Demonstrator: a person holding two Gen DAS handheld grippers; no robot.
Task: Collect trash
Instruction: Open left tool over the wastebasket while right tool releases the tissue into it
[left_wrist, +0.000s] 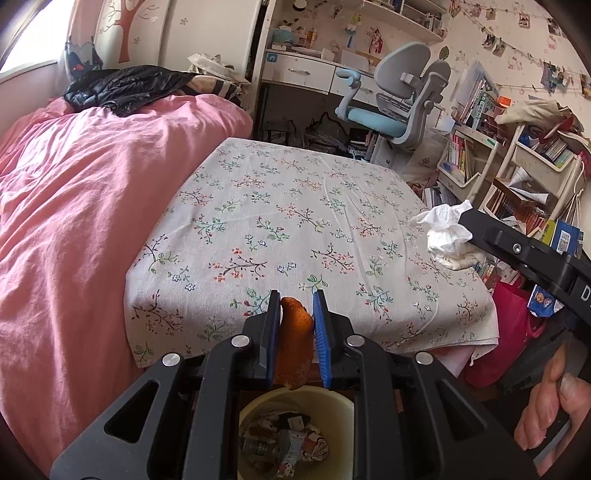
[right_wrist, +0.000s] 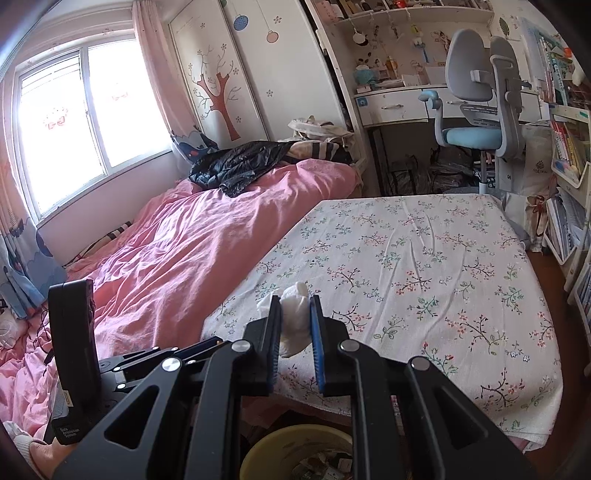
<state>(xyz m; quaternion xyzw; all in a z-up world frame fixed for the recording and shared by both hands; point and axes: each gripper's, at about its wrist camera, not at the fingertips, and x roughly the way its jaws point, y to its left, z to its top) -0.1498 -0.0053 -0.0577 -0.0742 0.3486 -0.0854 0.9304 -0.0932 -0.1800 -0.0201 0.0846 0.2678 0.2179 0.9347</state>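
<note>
Above the yellow waste bin (left_wrist: 295, 402) at the near edge of the floral-clothed table (left_wrist: 295, 206), the left gripper (left_wrist: 297, 314) clamps an orange peel (left_wrist: 293, 343); the right gripper (right_wrist: 294, 317) pinches a crumpled white tissue (right_wrist: 294, 325).

Orange peel (left_wrist: 293, 339): rough, pitted, matt rind.
Tissue (right_wrist: 293, 319): soft, crumpled white paper.
Left gripper (left_wrist: 295, 314): matt black plastic, ribbed blue pads, shiny metal pins.
Tablecloth (left_wrist: 295, 206): matt woven cloth with printed flowers.
Quilt (left_wrist: 74, 184): creased pink cloth on the left.
Black jacket (right_wrist: 236, 166): glossy, crinkled fabric, far.
Bin (left_wrist: 347, 406): smooth yellow plastic, near.
</note>
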